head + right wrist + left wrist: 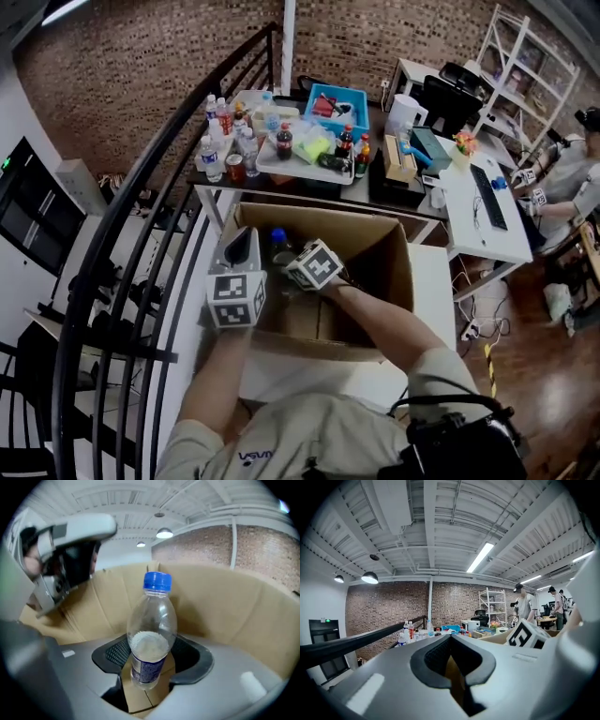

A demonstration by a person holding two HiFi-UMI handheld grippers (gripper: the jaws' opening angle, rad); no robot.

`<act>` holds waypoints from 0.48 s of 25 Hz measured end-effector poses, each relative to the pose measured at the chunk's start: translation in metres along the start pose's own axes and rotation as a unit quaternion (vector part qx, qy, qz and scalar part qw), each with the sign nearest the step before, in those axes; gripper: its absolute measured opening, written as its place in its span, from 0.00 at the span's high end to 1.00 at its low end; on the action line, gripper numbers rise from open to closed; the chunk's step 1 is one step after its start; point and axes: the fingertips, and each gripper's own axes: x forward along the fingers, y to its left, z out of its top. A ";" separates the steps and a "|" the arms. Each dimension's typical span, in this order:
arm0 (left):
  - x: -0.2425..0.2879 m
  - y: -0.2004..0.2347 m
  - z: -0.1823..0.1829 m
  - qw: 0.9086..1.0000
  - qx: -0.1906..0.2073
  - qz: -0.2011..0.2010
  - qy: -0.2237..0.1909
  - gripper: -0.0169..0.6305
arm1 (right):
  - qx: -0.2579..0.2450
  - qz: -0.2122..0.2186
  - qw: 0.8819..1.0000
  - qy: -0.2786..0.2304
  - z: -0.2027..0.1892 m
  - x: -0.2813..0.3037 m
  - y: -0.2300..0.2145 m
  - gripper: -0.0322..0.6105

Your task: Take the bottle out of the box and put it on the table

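- The bottle (150, 639) is clear, smooth plastic: a round body that narrows to a ribbed blue screw cap, with a blue printed label band low on it and a whitish fill up to about mid-height.
- Its long axis stands upright with the cap on top. The head view looks down on the cap, inside the box and towards the far left corner.
- The right gripper (151, 662) has its fingers spread wide around the bottle's lower body, and the black cross-hatched pads press on both sides at the label.
- The box (389, 272) is plain brown corrugated cardboard, open on top, with matte creased walls. The seam of its floor flaps shows below the bottle's base.
- The left gripper (452, 670) lies level along the box's left wall. Its smooth grey fingers are drawn to a narrow gap, with a strip of the cardboard edge between the pads.
- The box sits on a white bench (433, 281).
- Behind it, a dark bench (361, 192) carries a tray of other bottles.
- A curved black railing (141, 206) runs along the left.
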 end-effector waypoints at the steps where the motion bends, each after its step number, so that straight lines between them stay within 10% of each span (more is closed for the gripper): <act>1: -0.001 0.000 0.000 1.000 0.002 0.001 -0.001 0.97 | 0.006 -0.005 1.000 -0.014 0.008 -0.011 -0.002 0.54; 12: -0.008 -0.012 0.018 0.999 0.036 -0.015 -0.023 0.97 | 0.059 -0.068 0.981 -0.173 0.077 -0.143 -0.022 0.54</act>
